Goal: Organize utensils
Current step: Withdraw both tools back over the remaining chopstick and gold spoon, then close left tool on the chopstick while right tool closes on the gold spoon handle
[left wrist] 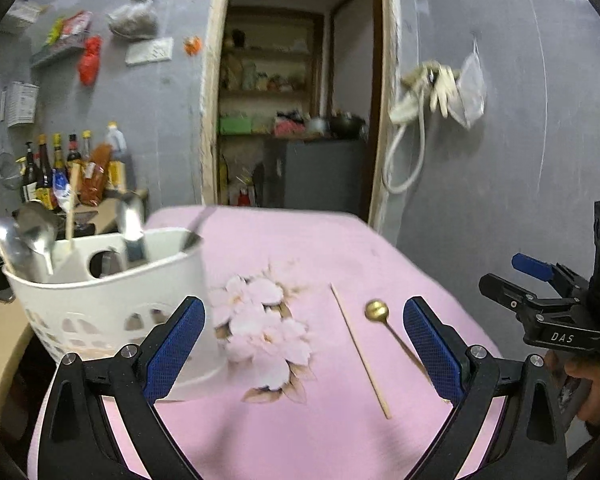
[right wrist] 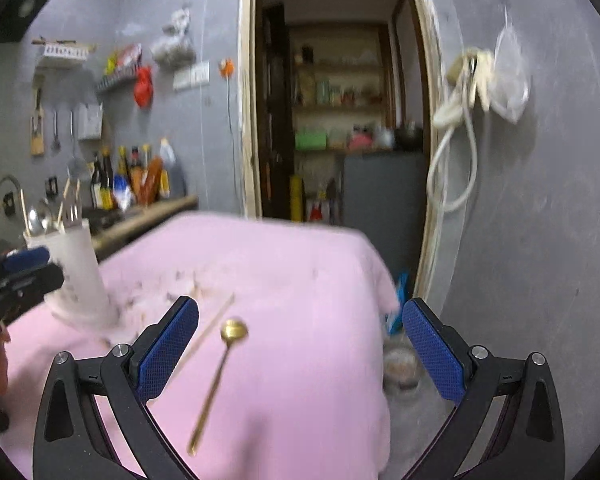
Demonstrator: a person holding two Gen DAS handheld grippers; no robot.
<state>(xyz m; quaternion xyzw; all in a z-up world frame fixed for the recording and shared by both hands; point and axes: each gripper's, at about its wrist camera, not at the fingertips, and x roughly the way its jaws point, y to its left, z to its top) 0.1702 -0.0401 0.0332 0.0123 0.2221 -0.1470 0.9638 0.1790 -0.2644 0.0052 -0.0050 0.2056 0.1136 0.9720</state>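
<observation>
A white utensil holder [left wrist: 112, 300] stands at the left of the pink tablecloth [left wrist: 320, 252], holding metal spoons, a fork and wooden chopsticks. One loose wooden chopstick [left wrist: 360, 350] and a gold spoon [left wrist: 380, 314] lie on the cloth to its right. My left gripper [left wrist: 304, 344] hovers open above the cloth, nothing between its blue pads. In the right wrist view the gold spoon [right wrist: 216, 376] and chopstick [right wrist: 208, 332] lie just ahead of my open right gripper [right wrist: 300, 348]; the holder [right wrist: 76, 276] stands far left. The right gripper [left wrist: 540, 292] also shows at the left view's right edge.
A counter with sauce bottles [left wrist: 68, 168] runs behind the holder. An open doorway [left wrist: 296, 100] leads to shelves. A white hose and gloves [left wrist: 432, 92] hang on the grey wall. A floor drain [right wrist: 400, 368] lies beyond the table's right edge.
</observation>
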